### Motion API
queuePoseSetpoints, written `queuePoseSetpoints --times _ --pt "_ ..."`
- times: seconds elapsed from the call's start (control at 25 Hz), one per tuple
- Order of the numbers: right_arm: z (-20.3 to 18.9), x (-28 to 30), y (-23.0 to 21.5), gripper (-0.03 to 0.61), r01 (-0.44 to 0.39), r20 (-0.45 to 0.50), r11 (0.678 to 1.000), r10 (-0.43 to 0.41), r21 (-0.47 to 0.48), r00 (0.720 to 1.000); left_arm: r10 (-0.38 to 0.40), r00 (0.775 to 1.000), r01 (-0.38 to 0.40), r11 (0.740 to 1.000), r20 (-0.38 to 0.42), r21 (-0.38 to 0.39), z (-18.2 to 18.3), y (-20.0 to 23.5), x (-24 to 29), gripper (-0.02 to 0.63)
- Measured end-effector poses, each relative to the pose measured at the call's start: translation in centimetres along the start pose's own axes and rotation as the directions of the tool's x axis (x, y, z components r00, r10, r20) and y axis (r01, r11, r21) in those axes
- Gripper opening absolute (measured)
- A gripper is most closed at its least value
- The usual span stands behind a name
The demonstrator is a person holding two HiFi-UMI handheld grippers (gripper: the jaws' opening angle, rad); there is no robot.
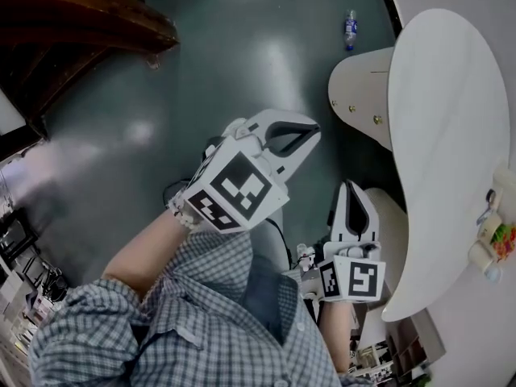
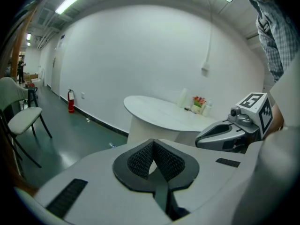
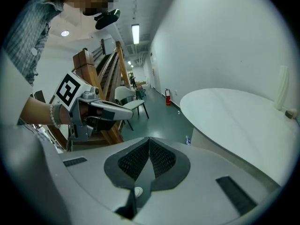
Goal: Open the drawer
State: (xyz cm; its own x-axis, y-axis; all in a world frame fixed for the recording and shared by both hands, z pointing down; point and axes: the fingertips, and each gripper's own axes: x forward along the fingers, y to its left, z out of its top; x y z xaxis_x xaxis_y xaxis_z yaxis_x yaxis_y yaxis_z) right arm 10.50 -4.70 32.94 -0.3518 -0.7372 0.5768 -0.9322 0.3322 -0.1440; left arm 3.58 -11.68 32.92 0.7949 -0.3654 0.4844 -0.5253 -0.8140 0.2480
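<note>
No drawer shows in any view. My left gripper point(image 1: 311, 132) is held out over the green floor, its jaws shut with nothing between them; in the left gripper view its dark ribbed pads point(image 2: 140, 159) meet at the tip. My right gripper point(image 1: 349, 187) hangs lower and to the right, beside the edge of the white oval table point(image 1: 447, 135). Its pads point(image 3: 161, 159) also meet, with nothing held. Each gripper appears in the other's view: the right gripper point(image 2: 200, 141) in front of the table, the left gripper point(image 3: 140, 115) in front of a wooden frame.
The table's white pedestal point(image 1: 363, 87) stands under its top. Small bottles and packets point(image 1: 496, 232) sit at the table's right end. A plastic bottle point(image 1: 349, 29) lies on the floor. A dark wooden frame point(image 1: 72, 31) is at upper left, a chair point(image 2: 21, 114) and a fire extinguisher point(image 2: 71, 101) by the wall.
</note>
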Motion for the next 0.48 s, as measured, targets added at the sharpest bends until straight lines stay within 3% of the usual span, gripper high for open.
queuePoseSetpoints --times 0.48 --pt "-2.2 1.7 -3.3 0.008 0.087 -0.015 0.994 -0.086 0.069 0.996 -0.035 0.999 0.036 0.998 0.034 -0.056 -3.2 2.0 6.0 0.005"
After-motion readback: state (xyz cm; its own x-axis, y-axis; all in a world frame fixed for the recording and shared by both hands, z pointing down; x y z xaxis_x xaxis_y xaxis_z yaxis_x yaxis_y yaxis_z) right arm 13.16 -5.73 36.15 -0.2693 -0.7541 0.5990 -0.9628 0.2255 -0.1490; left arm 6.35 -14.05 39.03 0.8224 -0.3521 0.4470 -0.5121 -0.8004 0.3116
